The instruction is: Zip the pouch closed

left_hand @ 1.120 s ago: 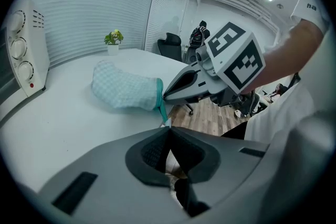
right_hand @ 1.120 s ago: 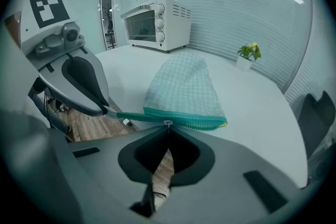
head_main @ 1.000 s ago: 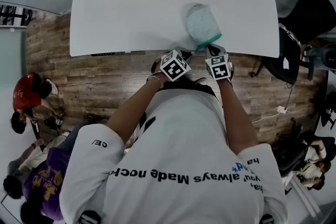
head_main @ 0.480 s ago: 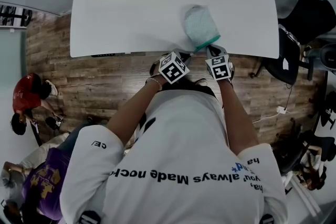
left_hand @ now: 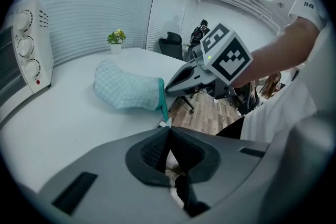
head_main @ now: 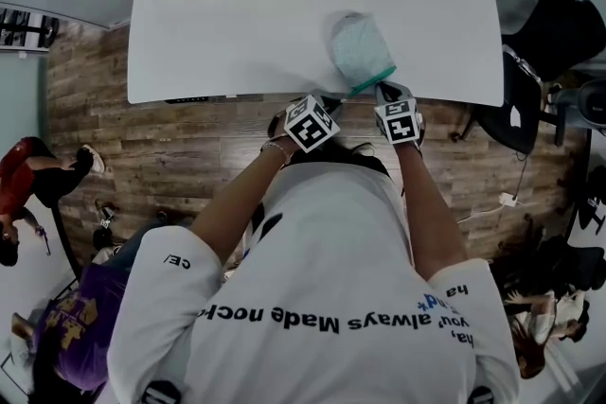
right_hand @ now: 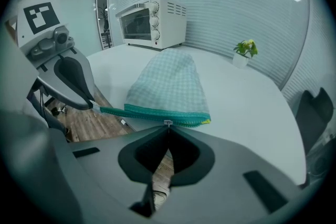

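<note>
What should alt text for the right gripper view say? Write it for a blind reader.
The right gripper, jaws shut, pinches the zipper pull on the teal zipper band of a checked pouch at the edge of a white table. The left gripper holds the band's end at left; a toaster oven and small plant stand behind.

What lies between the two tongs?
The green zipper edge of the pouch, stretched from left tongs to right tongs; the right gripper view shows it.
</note>
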The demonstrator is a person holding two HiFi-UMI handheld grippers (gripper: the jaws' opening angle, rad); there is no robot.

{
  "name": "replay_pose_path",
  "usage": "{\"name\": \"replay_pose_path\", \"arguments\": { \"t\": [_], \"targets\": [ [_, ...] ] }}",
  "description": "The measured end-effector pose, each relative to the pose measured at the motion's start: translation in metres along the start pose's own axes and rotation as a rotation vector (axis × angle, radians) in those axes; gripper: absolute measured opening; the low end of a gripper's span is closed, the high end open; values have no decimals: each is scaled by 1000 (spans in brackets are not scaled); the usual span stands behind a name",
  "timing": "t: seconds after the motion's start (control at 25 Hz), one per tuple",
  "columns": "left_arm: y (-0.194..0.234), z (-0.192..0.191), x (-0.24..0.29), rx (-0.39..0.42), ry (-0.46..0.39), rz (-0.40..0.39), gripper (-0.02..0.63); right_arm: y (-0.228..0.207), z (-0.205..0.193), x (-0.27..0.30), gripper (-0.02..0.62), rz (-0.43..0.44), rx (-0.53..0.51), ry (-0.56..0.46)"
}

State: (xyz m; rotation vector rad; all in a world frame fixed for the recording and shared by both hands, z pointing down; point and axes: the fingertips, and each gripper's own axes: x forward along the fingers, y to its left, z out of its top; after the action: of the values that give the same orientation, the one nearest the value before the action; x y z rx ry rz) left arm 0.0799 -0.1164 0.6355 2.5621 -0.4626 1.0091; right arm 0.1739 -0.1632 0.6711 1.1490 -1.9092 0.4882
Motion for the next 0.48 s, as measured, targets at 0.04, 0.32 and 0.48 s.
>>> {"name": "replay_pose_path", "arguments": {
  "t": [0.04, 0.32, 0.48],
  "targets": [
    [0, 0, 0, 0, 0, 0, 20, 0, 0, 0, 9, 0, -1, 0],
    [-3, -4, -6, 5, 6, -1, 20, -3, 0, -1, 9, -10, 9, 0],
    [-1, -8, -10, 0, 10, 1, 20, -8, -1, -1, 9, -17, 12, 1]
  ]
}}
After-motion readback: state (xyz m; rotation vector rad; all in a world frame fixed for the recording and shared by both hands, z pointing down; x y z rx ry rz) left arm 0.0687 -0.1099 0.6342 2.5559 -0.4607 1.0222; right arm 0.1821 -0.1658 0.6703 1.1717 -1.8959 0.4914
